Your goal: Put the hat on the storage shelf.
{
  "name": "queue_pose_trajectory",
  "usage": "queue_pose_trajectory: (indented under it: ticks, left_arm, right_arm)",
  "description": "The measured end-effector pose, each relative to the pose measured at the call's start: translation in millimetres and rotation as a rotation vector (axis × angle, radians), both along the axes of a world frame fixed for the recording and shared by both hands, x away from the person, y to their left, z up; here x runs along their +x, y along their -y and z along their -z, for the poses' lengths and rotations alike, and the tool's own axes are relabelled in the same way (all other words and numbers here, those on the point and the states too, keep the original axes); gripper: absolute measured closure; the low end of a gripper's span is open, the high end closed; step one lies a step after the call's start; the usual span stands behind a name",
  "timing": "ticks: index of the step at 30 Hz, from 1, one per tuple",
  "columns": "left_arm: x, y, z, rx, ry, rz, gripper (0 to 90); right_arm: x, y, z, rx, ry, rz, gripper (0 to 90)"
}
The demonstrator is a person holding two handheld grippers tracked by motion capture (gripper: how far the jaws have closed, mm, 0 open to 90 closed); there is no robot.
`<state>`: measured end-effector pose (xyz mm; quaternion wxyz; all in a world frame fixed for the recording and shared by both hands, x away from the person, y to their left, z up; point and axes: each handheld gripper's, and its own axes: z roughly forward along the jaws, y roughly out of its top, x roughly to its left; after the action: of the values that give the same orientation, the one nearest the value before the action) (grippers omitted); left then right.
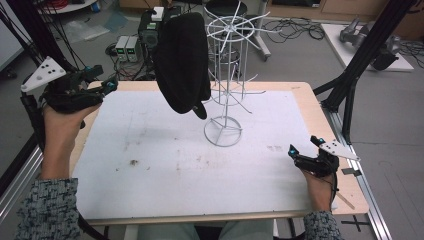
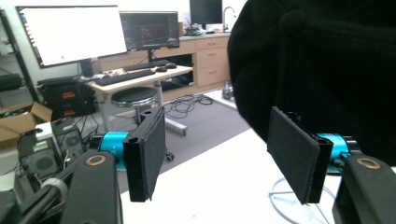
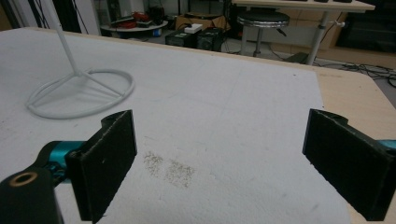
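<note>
Black knit hat hangs soft on white wire rack; left gripper and right gripper jaws apart, empty.

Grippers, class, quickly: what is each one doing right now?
Left gripper: open, holding nothing, raised near the black hat.
Right gripper: open, holding nothing, low over the white mat.

Matt cloth, painted wire and scuffed board on a bare wooden table

A soft black cloth hat hangs on a smooth white wire rack; the table shows pale wood at its edges under a rough, stained white sheet, while the grippers' black pads look matt (faintly fuzzy).
</note>
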<state>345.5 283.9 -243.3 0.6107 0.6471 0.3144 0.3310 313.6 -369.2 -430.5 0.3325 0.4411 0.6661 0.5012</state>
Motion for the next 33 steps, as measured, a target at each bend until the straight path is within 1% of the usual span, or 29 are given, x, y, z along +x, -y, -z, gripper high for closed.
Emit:
queue_pose_trajectory:
  ticks: [3, 4, 5, 6, 9, 10, 11, 12, 13, 15, 17, 18, 19, 20, 21, 23, 24, 25, 26, 27, 28, 29, 31, 32, 33]
  left_arm:
    - [-3.7, -4.2, 7.8, -0.007, -0.010, -0.028, 35.2]
    - [-3.7, -4.2, 7.8, -0.007, -0.010, -0.028, 32.8]
    - [-5.1, -5.5, 11.7, -0.017, -0.014, -0.052, 32.8]
    - [-5.5, -6.6, 14.1, -0.018, -0.017, -0.062, 29.2]
    - [-8.7, -11.0, 28.6, -0.033, -0.038, -0.083, 29.2]
    - [-8.7, -11.0, 28.6, -0.033, -0.038, -0.083, 29.2]
    - [-9.7, -12.3, 32.6, -0.032, -0.041, -0.093, 29.2]
    - [-11.7, -14.2, 38.5, -0.040, -0.045, -0.105, 28.6]
    - [-11.7, -14.2, 38.5, -0.040, -0.045, -0.105, 28.4]
    - [-14.2, -15.4, 46.3, -0.030, -0.046, -0.124, 28.4]
    - [-15.3, -15.6, 49.1, -0.024, -0.048, -0.129, 28.3]
    - [-17.5, -16.1, 55.5, -0.020, -0.050, -0.131, 28.3]
    - [-17.5, -16.1, 55.5, -0.020, -0.050, -0.131, 28.3]
    - [-19.5, -16.4, 62.9, -0.017, -0.049, -0.136, 28.2]
    - [-19.5, -16.4, 62.9, -0.017, -0.049, -0.136, 28.0]
    - [-21.2, -17.5, 75.1, -0.018, -0.057, -0.133, 27.8]
    - [-21.2, -17.5, 75.1, -0.018, -0.057, -0.133, 27.7]
    - [-21.9, -18.7, 82.9, -0.020, -0.063, -0.142, 27.1]
    - [-21.9, -18.7, 82.9, -0.020, -0.063, -0.142, 26.4]
    - [-22.0, -20.4, 90.5, -0.026, -0.071, -0.147, 26.3]
    - [-22.0, -21.2, 93.9, -0.028, -0.078, -0.151, 26.3]
    - [-22.0, -21.2, 93.9, -0.028, -0.078, -0.151, 26.1]
    - [-21.5, -21.9, 103.2, -0.025, -0.093, -0.166, 26.0]
    - [-21.1, -21.9, 105.4, -0.011, -0.097, -0.172, 26.0]
    - [-21.1, -21.9, 105.4, -0.011, -0.097, -0.172, 26.0]
  right_arm:
    - [1.1, -0.7, 0.2, 0.000, 0.000, -0.002, 8.9]
    - [1.1, -1.0, 0.1, 0.001, -0.001, 0.000, 8.9]
    - [1.1, -1.0, 0.1, 0.001, -0.001, 0.000, 8.9]
    - [1.1, -0.8, -0.2, -0.004, 0.002, -0.001, 8.9]
    - [1.1, -0.8, -0.2, 0.003, 0.001, 0.000, 8.9]
    - [1.0, -0.9, -0.3, 0.006, 0.001, 0.000, 8.9]
    - [1.0, -0.9, -0.3, 0.006, 0.001, 0.000, 8.9]
    - [1.2, -0.9, -0.4, 0.000, 0.002, 0.001, 8.9]
    - [1.6, -1.4, -0.3, 0.005, 0.004, -0.001, 8.9]
    - [1.5, -1.9, -0.4, 0.005, 0.000, -0.002, 8.9]
    - [1.9, -2.0, -0.4, 0.003, 0.002, -0.002, 8.9]
    - [1.9, -1.9, -0.2, 0.003, -0.001, -0.003, 8.9]
    - [1.9, -1.8, -0.3, 0.003, -0.002, -0.002, 8.9]
    - [1.9, -1.6, -0.4, 0.002, 0.001, -0.002, 8.9]
    - [1.9, -1.6, -0.4, 0.002, 0.001, -0.002, 8.9]
    - [1.6, -1.8, -0.4, 0.004, -0.001, -0.001, 8.9]
    - [1.6, -2.1, -0.3, 0.005, -0.002, -0.001, 8.9]
    - [1.6, -2.3, -0.2, 0.003, -0.003, -0.003, 8.9]
    - [1.8, -2.3, -0.2, -0.001, -0.002, -0.004, 8.9]
    - [1.8, -2.7, -0.1, 0.001, -0.004, -0.003, 8.9]
    - [1.8, -2.8, -0.1, 0.001, -0.004, -0.004, 8.9]
    - [1.8, -2.8, -0.1, 0.001, -0.004, -0.004, 8.9]
    - [2.1, -2.9, 0.1, 0.001, -0.002, -0.003, 8.9]
    - [2.2, -2.5, 0.0, 0.000, -0.002, -0.004, 8.9]
    - [2.0, -2.6, 0.0, 0.002, -0.003, -0.003, 8.9]
